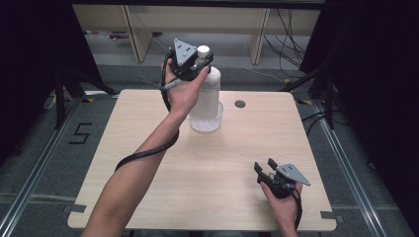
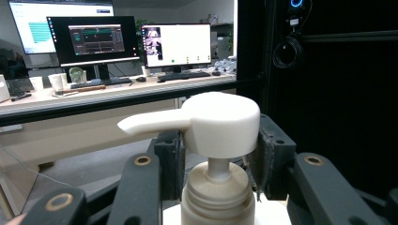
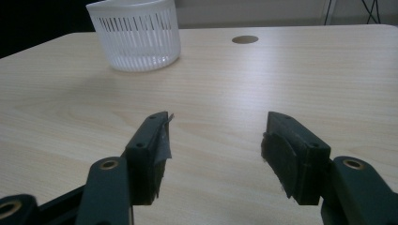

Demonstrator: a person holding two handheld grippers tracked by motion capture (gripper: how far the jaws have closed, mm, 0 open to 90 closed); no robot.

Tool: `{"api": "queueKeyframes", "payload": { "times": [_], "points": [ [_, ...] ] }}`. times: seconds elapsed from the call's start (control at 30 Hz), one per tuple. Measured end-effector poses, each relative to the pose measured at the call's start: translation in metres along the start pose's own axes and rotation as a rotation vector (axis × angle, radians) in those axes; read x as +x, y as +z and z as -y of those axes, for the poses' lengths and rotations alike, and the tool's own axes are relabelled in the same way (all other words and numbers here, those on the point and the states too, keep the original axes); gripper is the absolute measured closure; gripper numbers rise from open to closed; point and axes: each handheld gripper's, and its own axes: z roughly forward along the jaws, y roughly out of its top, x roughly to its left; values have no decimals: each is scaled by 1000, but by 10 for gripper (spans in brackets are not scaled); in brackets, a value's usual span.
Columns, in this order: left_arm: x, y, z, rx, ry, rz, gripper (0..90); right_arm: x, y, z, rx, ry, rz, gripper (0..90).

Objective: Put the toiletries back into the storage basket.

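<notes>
Landmark: the white slotted basket (image 1: 206,121) at the far middle of the table (image 1: 148,113); every place below is told from it.
Bottle: a white pump bottle (image 1: 207,89) stands upright in the basket, its lower part behind the basket's wall, its long axis vertical.
Pump head: the white head (image 2: 220,123) sits at the bottle's top, straight above the basket; in the left gripper view its spout (image 2: 150,123) points to that view's left, level.
Left tongs: the left tongs (image 1: 197,64) are up at the pump head, well above the basket; one black jaw stands on each side of the head.
Left tongs' state: they appear to grip the pump head, the pads lying against its sides; a thin gap cannot be ruled out.
Left arm: the forearm rises from the near edge of the table toward the basket, wrist bent, hand (image 1: 183,91) just beside the bottle's upper body.
Right tongs: the right tongs (image 1: 267,168) rest low over the table, well apart from the basket, near and to its right, pointing toward it.
Right tongs' state: open, nothing between the jaws but bare table.
Nearer hand: the left by far.
Next move, as a judgement: it runs along the bottle's vertical axis, a lift out of the basket or a press on the head.
</notes>
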Motion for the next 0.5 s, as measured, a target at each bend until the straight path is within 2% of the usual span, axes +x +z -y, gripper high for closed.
{"api": "queueKeyframes", "payload": {
  "times": [0.03,0.1,0.13,0.17,0.5],
  "points": [
    [0,1,0,-2,0,2,592,1,0,0,3,17,-1,416],
    [0,3,0,-6,1,3,592,-3,0,-1,-4,-34,1,416],
    [0,3,0,-5,3,3,592,-3,0,0,-6,-34,3,417],
    [0,4,-1,-5,5,3,592,-1,1,0,-2,-7,0,416],
    [4,12,-2,-16,11,-6,592,-1,0,0,0,-11,5,416]
  ]
}}
